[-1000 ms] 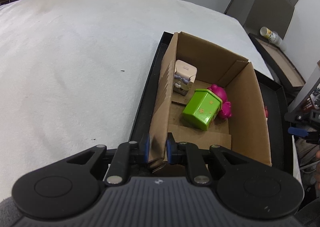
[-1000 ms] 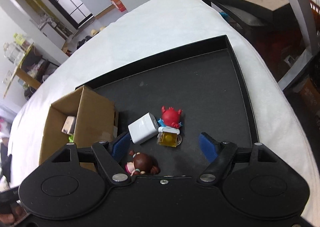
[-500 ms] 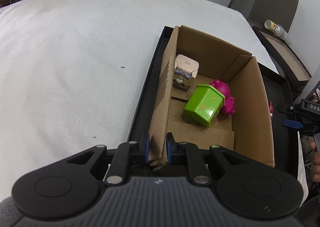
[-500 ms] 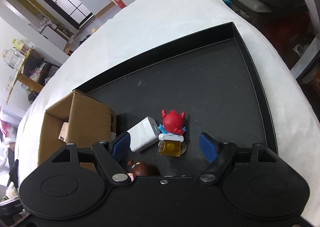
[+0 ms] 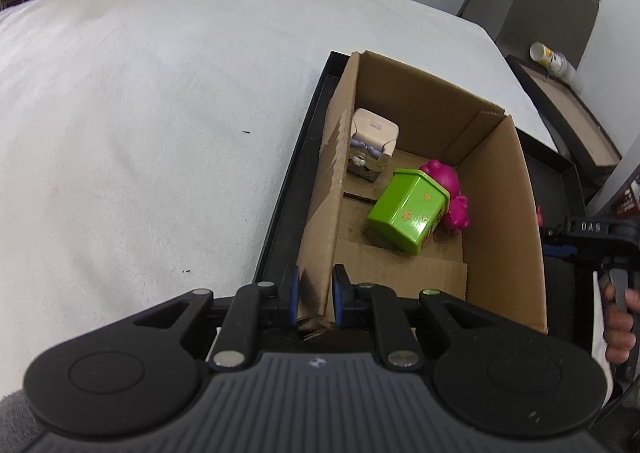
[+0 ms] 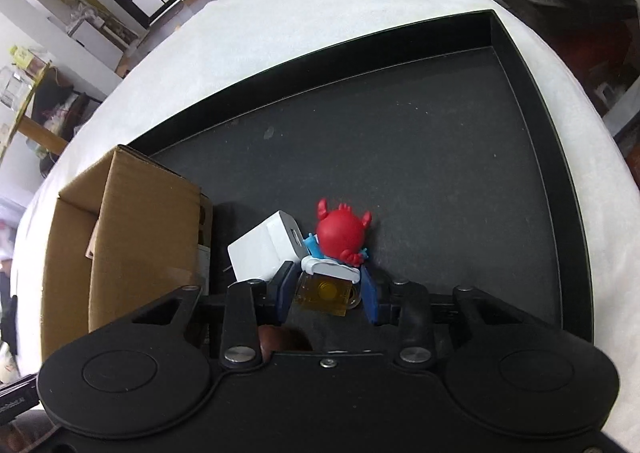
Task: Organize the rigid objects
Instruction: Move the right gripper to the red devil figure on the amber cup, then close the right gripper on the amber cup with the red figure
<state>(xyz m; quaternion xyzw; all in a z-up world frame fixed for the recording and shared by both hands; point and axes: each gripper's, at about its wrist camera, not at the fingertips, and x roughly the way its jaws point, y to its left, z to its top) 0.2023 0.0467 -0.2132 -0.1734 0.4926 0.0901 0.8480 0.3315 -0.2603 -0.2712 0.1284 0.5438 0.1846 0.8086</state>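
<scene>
My left gripper [image 5: 314, 295] is shut on the near left wall of the cardboard box [image 5: 332, 189]. Inside the box lie a green box toy [image 5: 408, 209], a magenta figure [image 5: 452, 193] and a pale cube toy [image 5: 372, 143]. In the right wrist view my right gripper [image 6: 326, 291] has closed around a small amber beer-mug toy [image 6: 326, 291] on the black tray [image 6: 440, 141]. A red crab figure [image 6: 342, 231] and a white charger cube [image 6: 264, 247] touch the mug on its far side. The cardboard box [image 6: 120, 237] stands at the left.
The tray sits on a white cloth-covered table [image 5: 140, 113]. A brown-haired doll's head [image 6: 284, 339] lies just under the right gripper body. The right hand and its gripper [image 5: 600, 237] show at the right edge of the left wrist view.
My right gripper moved forward and down over the beer mug and its fingers closed from wide open onto it. The left gripper kept its hold on the box wall.
</scene>
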